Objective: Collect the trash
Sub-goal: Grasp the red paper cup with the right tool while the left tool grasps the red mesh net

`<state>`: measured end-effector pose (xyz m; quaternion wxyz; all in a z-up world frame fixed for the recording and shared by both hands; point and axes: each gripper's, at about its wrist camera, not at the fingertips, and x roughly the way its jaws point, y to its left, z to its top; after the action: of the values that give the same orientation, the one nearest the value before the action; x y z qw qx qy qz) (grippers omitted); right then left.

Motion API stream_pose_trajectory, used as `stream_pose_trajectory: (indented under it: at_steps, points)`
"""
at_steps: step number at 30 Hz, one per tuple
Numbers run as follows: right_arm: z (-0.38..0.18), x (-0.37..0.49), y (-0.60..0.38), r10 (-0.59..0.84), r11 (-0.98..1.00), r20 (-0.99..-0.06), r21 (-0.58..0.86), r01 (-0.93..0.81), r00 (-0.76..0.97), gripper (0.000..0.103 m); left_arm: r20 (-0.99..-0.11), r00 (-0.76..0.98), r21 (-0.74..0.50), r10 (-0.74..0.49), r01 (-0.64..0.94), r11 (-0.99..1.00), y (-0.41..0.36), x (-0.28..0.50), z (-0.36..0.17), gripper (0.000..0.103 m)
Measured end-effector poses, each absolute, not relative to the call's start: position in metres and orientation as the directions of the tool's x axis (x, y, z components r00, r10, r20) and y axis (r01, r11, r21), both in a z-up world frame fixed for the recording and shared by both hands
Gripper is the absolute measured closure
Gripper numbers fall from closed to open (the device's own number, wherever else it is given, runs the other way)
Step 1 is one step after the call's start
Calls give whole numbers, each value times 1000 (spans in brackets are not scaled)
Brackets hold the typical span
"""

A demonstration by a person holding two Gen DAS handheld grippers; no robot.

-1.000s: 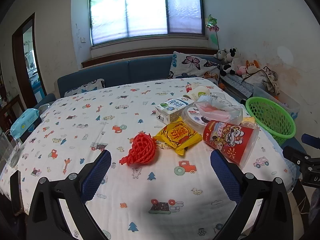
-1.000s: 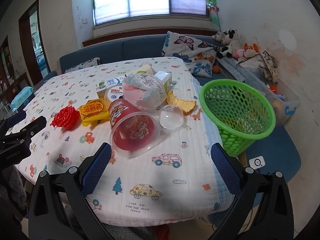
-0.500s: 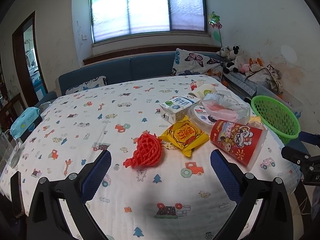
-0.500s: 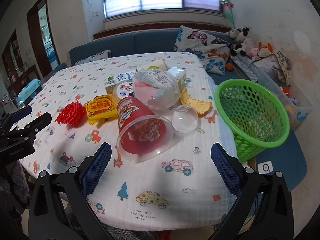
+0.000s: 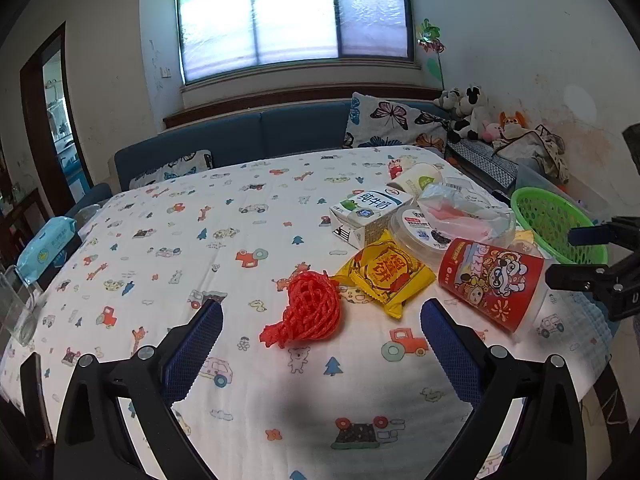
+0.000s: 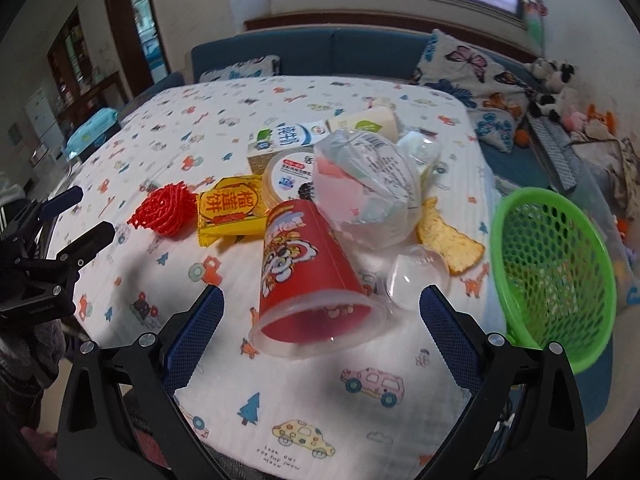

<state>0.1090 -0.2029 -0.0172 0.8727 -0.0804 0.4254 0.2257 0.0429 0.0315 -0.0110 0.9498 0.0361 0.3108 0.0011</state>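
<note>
Trash lies on a patterned tablecloth [image 5: 160, 248]: a red net [image 5: 310, 312], a yellow snack packet [image 5: 386, 272], a red cup on its side [image 5: 490, 282], a milk carton [image 5: 368, 210], a clear lidded tub [image 5: 420, 232] and a plastic bag [image 5: 466, 212]. My left gripper [image 5: 320, 344] is open, just before the red net. My right gripper [image 6: 320, 324] is open, its fingers either side of the red cup's mouth [image 6: 316, 316]. A clear dome lid [image 6: 416, 276] and a chip [image 6: 446, 240] lie beside the cup. The green basket [image 6: 552, 268] stands at the table's right edge.
A blue sofa [image 5: 256, 136] with a butterfly pillow [image 5: 394, 124] runs behind the table. Soft toys [image 5: 466, 110] and clothes sit at the right. A wipes pack [image 5: 50, 242] lies at the far left. The right gripper shows in the left wrist view [image 5: 592, 256].
My right gripper has moved forward and left, closing in on the red cup. My left gripper has drifted slightly back and up; the trash has not moved.
</note>
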Motion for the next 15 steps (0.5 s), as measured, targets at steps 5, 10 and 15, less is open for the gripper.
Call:
stream_pose_trajectory:
  at_steps: [5, 10, 15]
  points:
    - [-25, 130, -188, 332, 856, -817, 52, -514, 471, 11, -604, 797, 58, 16, 24, 998, 39, 48, -17, 7]
    - [-42, 149, -174, 307, 837, -859, 39, -546, 409, 15, -620, 784, 53, 16, 22, 998, 49, 56, -24, 7]
    - [-56, 161, -163, 269, 825, -890, 15, -566, 369, 19, -636, 772, 40, 1, 32, 999, 59, 65, -29, 8]
